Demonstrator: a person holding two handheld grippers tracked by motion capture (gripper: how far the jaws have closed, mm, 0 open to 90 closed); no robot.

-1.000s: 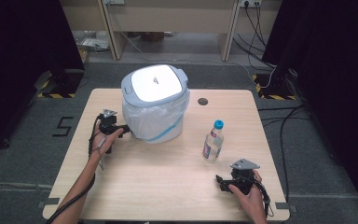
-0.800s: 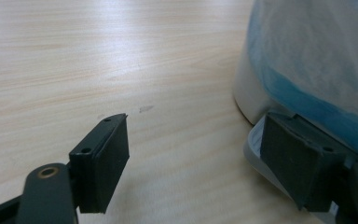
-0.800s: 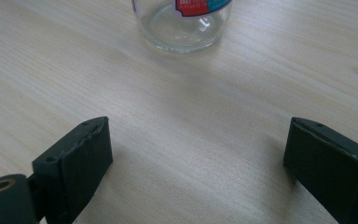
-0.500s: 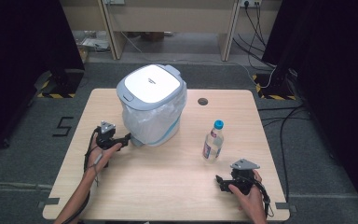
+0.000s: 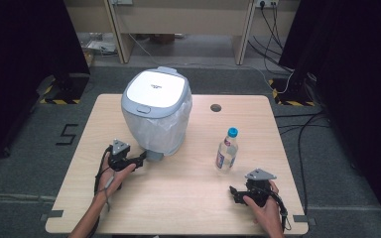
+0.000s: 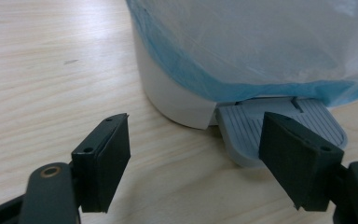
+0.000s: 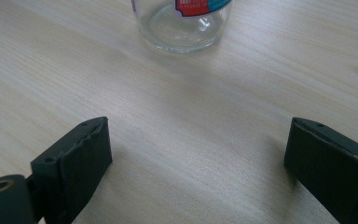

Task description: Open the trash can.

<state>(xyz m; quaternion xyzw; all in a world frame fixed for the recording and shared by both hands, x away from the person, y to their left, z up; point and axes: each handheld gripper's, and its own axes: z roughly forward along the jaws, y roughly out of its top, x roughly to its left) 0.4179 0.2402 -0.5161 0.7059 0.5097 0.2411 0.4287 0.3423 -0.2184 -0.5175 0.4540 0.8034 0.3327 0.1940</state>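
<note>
Pedal bin point(image 5: 157, 111) w/ grey lid and clear-blue liner stands far-left-centre on the desk point(image 5: 188, 198); its grey foot pedal point(image 5: 155, 155) sticks out at the near base. Left tongs point(image 5: 140, 162) sit right at that pedal, tips pointing right toward it. In the left gripper view the left tongs point(image 6: 193, 161) are wide open w/ nothing gripped; the pedal point(image 6: 279, 128) lies just past them, one jaw in front of its edge, the other over bare wood beside the bin's white base point(image 6: 172, 95). Can't tell if a jaw touches the pedal. Left hand point(image 5: 113, 173) low on the desk, forearm in from the near-left edge. Right tongs point(image 5: 234, 193) rest near-right, also wide open and empty, right hand point(image 5: 263, 201) behind them. Water bottle point(image 5: 226, 151), blue cap, stands upright just far of the right tongs, well apart from the bin; its clear base point(image 7: 182, 28) shows in the right gripper view. Nothing between left tongs and pedal.
</note>
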